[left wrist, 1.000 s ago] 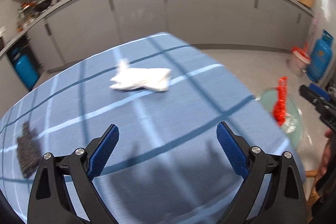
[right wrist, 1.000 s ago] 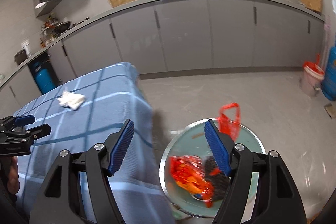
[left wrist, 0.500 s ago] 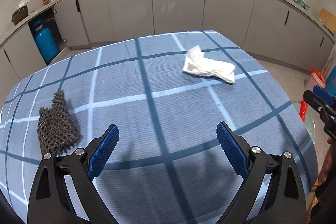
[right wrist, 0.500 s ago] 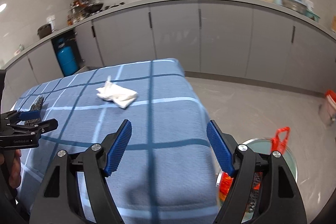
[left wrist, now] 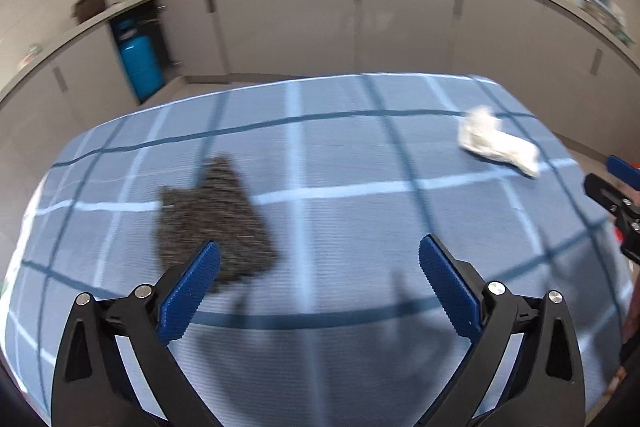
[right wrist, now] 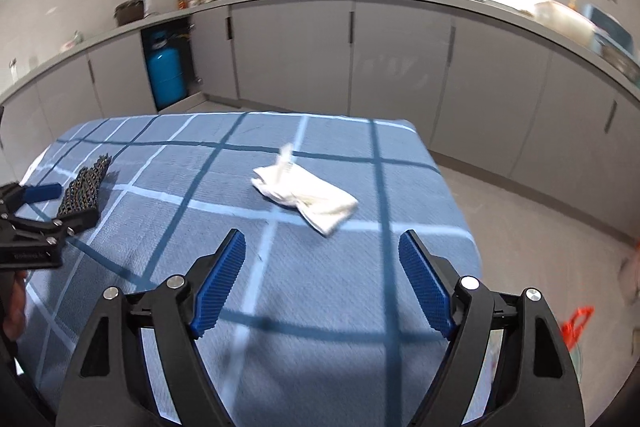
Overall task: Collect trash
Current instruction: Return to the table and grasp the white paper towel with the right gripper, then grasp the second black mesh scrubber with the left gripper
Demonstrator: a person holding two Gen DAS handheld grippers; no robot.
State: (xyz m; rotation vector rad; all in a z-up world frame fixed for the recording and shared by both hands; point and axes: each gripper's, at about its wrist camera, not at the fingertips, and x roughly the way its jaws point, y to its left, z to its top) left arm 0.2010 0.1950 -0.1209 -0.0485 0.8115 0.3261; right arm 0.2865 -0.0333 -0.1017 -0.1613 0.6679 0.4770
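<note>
Lining up both grippers on the last two bits of trash.
Left gripper (left wrist: 319, 279) wide open, empty, jaws just widened; dark mesh scrap (left wrist: 214, 223) lies on the tablecloth (left wrist: 360, 219) just ahead of its left pad. Right gripper (right wrist: 322, 281) open, empty, jaws just opened further; white tissue (right wrist: 308, 197) sits ahead, slightly right of centre. I'd centre each piece between the pads, drop low, then close. Bin edge (right wrist: 576, 347) barely visible bottom right.
</note>
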